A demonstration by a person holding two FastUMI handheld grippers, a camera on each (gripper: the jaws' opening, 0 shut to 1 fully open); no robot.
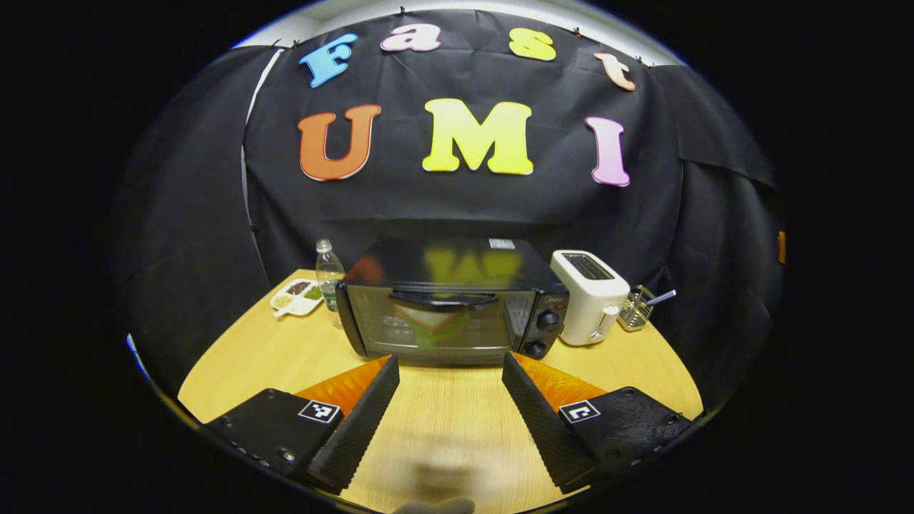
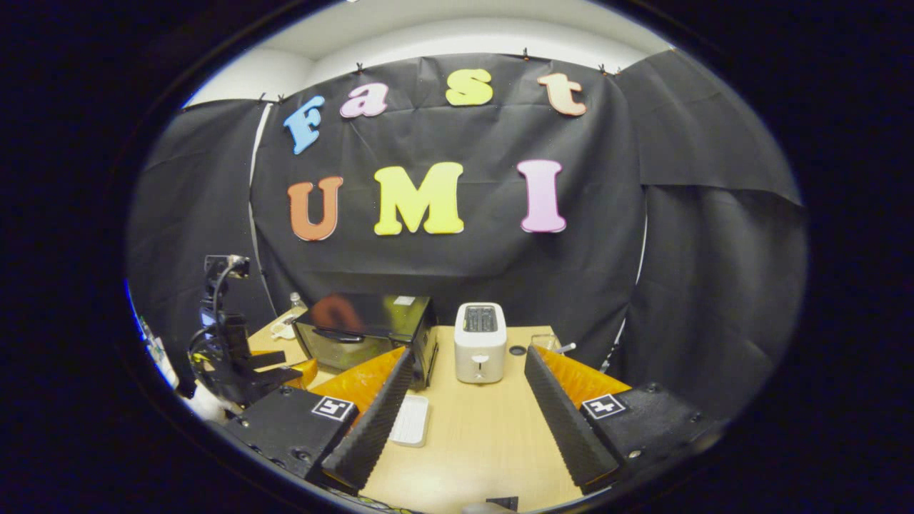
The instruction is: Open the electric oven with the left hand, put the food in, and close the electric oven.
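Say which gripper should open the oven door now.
Left. The left gripper faces the oven squarely, open, its handle straight ahead. The right gripper points at the toaster.

- A staged recording booth: black cloth wall (image 1: 464, 207) draped and clipped behind a wooden table (image 1: 457, 400).
- Kitchen props sit on it: electric oven (image 1: 450, 307), toaster (image 1: 589, 296), water bottle (image 1: 328, 271), snack dish (image 1: 296, 296).

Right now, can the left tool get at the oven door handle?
Probably yes. The left tool is open and faces the oven's door handle head-on, with bare table between them.
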